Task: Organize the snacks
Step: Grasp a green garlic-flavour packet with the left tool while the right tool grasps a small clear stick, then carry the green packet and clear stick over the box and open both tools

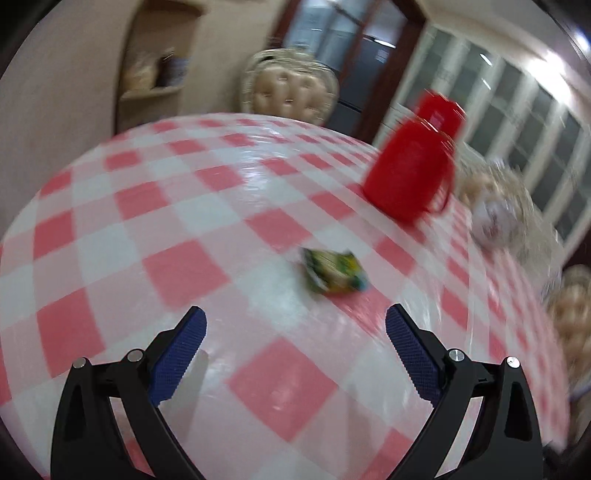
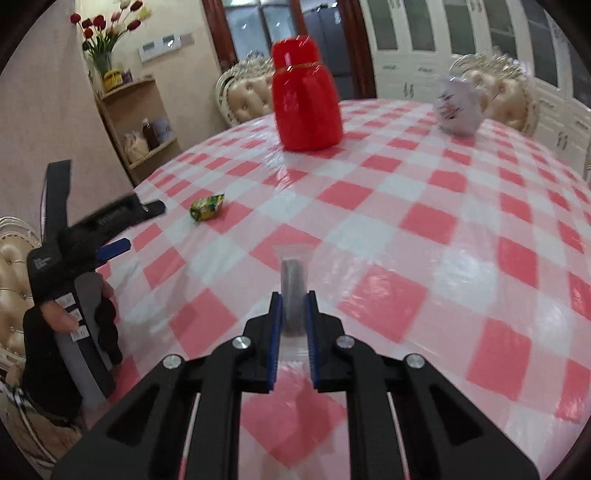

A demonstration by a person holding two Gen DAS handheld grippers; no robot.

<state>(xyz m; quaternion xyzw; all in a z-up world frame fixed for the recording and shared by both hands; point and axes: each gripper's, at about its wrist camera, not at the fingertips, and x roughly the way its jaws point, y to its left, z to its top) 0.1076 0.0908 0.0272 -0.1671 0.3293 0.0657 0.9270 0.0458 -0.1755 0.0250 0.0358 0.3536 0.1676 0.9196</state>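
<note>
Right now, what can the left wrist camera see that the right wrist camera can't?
Only the left wrist view shows the left gripper head-on, open, aimed at the green snack packet.

Only the right wrist view shows the right gripper shut on a clear-wrapped snack, the gloved left hand, and a vase of flowers.

Both show the checkered tablecloth, the red jar, the white pot and the green packet.
</note>
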